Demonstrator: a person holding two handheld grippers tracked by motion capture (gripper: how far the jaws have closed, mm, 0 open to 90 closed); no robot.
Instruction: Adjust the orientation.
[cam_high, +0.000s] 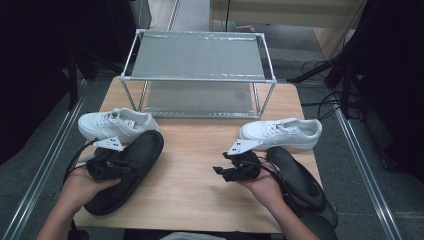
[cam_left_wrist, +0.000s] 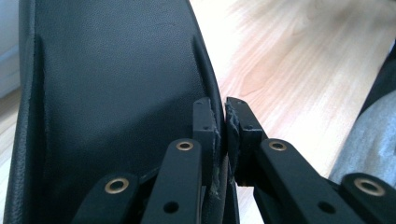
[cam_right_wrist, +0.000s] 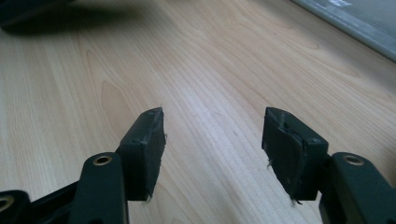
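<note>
Left gripper (cam_high: 112, 162) is clamped on the rim of the black slipper (cam_high: 131, 167) on the left side of the wooden table (cam_high: 200, 165); the left gripper view shows its jaws pinched tight on that thin edge (cam_left_wrist: 219, 135). Right gripper (cam_high: 235, 167) sits over bare wood near the table's middle, jaws spread wide with nothing between them (cam_right_wrist: 212, 140). A second black slipper (cam_high: 297, 182) lies by the right hand, at the table's right edge. Two white sneakers, one at far left (cam_high: 117, 124), one at far right (cam_high: 282, 132), rest in front of the two-tier metal shoe rack (cam_high: 197, 75). Both rack shelves hold nothing.
</note>
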